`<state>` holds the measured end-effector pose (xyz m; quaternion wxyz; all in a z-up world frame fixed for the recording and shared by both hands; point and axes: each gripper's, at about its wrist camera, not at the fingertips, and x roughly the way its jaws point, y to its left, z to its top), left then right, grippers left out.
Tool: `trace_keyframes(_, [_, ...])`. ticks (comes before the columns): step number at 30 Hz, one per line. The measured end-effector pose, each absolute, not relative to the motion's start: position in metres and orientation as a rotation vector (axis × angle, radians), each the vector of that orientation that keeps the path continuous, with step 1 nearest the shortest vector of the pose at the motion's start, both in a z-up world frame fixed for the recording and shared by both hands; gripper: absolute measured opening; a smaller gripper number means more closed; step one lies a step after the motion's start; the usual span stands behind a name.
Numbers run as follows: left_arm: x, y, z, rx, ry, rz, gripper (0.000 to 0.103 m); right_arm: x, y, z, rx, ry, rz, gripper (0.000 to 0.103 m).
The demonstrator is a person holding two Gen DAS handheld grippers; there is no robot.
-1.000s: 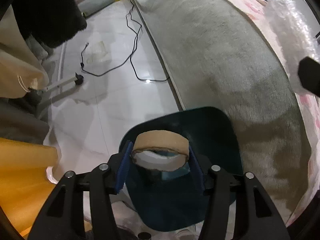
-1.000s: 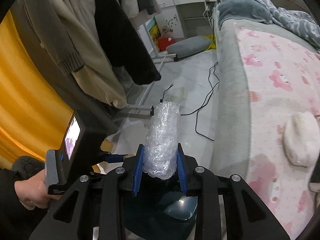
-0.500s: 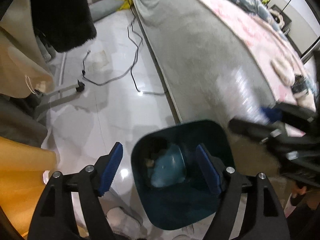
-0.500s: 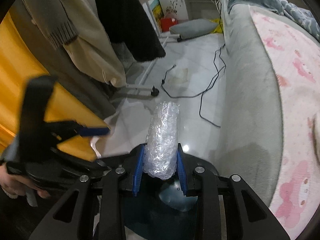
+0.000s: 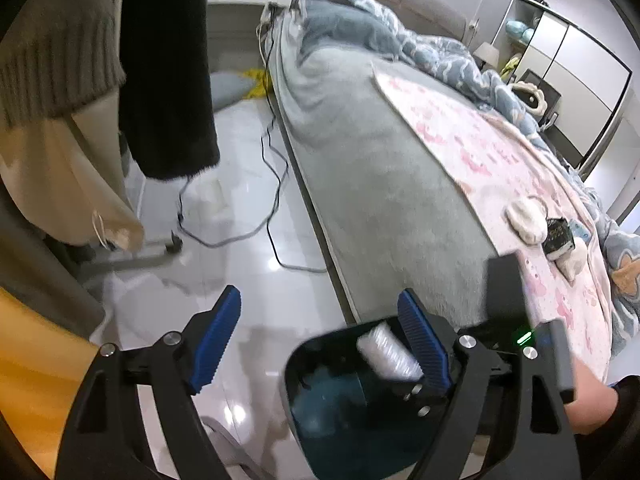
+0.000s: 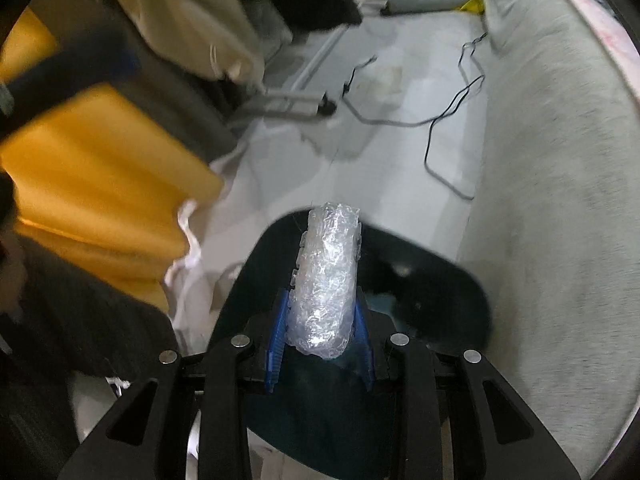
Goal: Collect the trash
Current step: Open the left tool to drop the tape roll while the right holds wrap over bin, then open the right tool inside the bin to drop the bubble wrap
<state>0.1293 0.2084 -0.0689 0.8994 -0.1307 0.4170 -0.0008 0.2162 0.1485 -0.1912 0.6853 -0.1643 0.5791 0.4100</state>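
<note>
A dark teal trash bin (image 6: 452,280) stands on the white floor beside the bed. My right gripper (image 6: 322,332) is shut on a roll of clear bubble wrap (image 6: 326,280) and holds it over the bin's opening. In the left wrist view the bin (image 5: 320,400) sits low right, and the bubble wrap (image 5: 386,354) shows above it beside the right gripper. My left gripper (image 5: 320,340) is open and empty, to the left of the bin.
A grey-sided bed (image 5: 384,184) with a pink sheet runs along the right. Black cables (image 5: 276,216) lie on the floor. Hanging clothes (image 5: 168,80) and a yellow fabric (image 6: 100,176) stand to the left. Small items (image 5: 556,236) lie on the bed.
My left gripper opened and let the cardboard tape roll go into the bin, then lifted and turned toward the bed. My right gripper brought the bubble wrap over the bin.
</note>
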Motion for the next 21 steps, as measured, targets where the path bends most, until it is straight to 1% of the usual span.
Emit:
trace_keyframes(10, [0.115, 0.215, -0.039, -0.245, 0.715, 0.018, 0.083, 0.203, 0.152, -0.238, -0.496, 1.412, 0.879, 0.031])
trace_keyframes(18, [0.107, 0.210, -0.013, -0.232, 0.621, 0.018, 0.083, 0.196, 0.151, -0.257, -0.577, 1.471, 0.866, 0.033])
trace_keyframes(20, [0.107, 0.205, -0.008, -0.222, 0.603, 0.013, 0.085, 0.193, 0.151, -0.259, -0.587, 1.484, 0.868, 0.038])
trace_keyframes(21, [0.107, 0.202, -0.006, -0.218, 0.596, 0.013, 0.086, 0.192, 0.151, -0.259, -0.592, 1.485, 0.866, 0.048])
